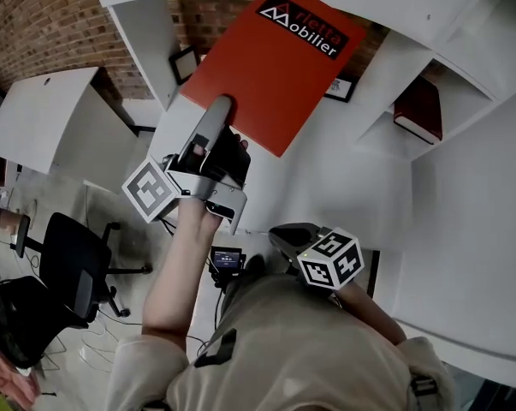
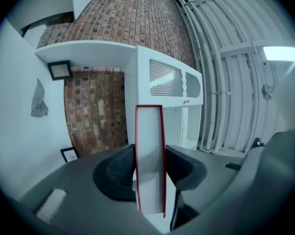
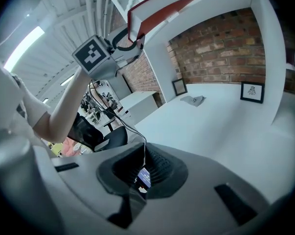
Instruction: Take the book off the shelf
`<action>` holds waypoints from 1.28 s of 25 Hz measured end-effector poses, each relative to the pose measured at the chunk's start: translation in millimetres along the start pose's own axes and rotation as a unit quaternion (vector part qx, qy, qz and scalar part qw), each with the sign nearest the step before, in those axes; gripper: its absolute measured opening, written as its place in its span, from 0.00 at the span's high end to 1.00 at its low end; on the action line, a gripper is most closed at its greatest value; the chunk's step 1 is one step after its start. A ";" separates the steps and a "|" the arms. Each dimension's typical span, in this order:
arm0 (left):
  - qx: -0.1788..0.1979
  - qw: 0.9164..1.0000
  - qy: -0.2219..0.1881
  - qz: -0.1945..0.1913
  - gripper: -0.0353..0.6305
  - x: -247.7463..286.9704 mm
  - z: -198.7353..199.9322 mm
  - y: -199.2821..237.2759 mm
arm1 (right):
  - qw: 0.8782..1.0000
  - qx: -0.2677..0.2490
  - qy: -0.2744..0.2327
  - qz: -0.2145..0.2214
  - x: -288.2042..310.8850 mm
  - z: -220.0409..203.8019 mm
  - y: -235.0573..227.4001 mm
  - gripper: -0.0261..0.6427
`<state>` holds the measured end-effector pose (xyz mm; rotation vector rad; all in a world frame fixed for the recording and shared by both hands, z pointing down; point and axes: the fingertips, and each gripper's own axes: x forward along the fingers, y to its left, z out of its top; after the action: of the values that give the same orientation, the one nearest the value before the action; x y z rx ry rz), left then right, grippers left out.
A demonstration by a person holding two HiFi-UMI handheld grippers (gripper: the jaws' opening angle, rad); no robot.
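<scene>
Book (image 1: 270, 67): stiff red hardcover, likely light, slick; best gripped deep.
Left gripper (image 2: 149, 168): clamped on book's edge.
Right gripper (image 3: 143, 175): closed, empty.

book (image 1: 270, 67), between the left tool's pads: orange-red cover; black label with white and red lettering; white page edge rimmed in red
left tool (image 1: 222, 114): grey shell, black pads
right tool (image 1: 285, 234): grey shell, black pads
marker cubes (image 1: 151, 190): black-and-white squares, one on each tool
shelf (image 1: 343, 169), around both tools: white
second book (image 1: 418, 110), right of the left tool: dark red
brick wall (image 1: 35, 24), beyond the left tool: red-brown, pale mortar lines
office chair (image 1: 69, 268), left of the tools: black
</scene>
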<state>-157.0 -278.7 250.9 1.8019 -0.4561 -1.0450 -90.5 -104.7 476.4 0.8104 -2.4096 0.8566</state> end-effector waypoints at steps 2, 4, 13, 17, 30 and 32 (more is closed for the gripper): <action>-0.008 1.000 0.002 0.005 0.71 -10.1 0.7 4.9 | 1.000 0.002 0.005 -0.005 1.1 -2.0 5.0 0.95; -0.020 1.000 0.001 0.014 0.71 -20.7 1.4 13.2 | 1.000 0.001 0.010 -0.010 1.9 -3.7 8.7 0.95; -0.026 0.998 -0.017 0.052 0.71 -69.4 9.4 36.2 | 1.000 0.003 0.020 -0.012 1.6 -12.9 23.4 0.95; -0.020 0.997 -0.029 0.072 0.71 -93.9 12.5 36.6 | 1.000 -0.001 0.021 -0.002 0.6 -13.3 31.5 0.95; -0.014 0.992 -0.057 0.113 0.71 -147.0 -49.2 44.8 | 0.999 0.025 -0.019 0.022 -42.2 -48.3 12.1 0.95; -0.021 0.990 -0.069 0.121 0.71 -150.0 -53.8 45.6 | 0.999 0.034 -0.022 0.018 -55.9 -45.8 9.9 0.95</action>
<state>-191.1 -166.2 367.7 1.5970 -0.7127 -1.0034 -46.7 -46.5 472.1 0.8224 -2.4523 0.9488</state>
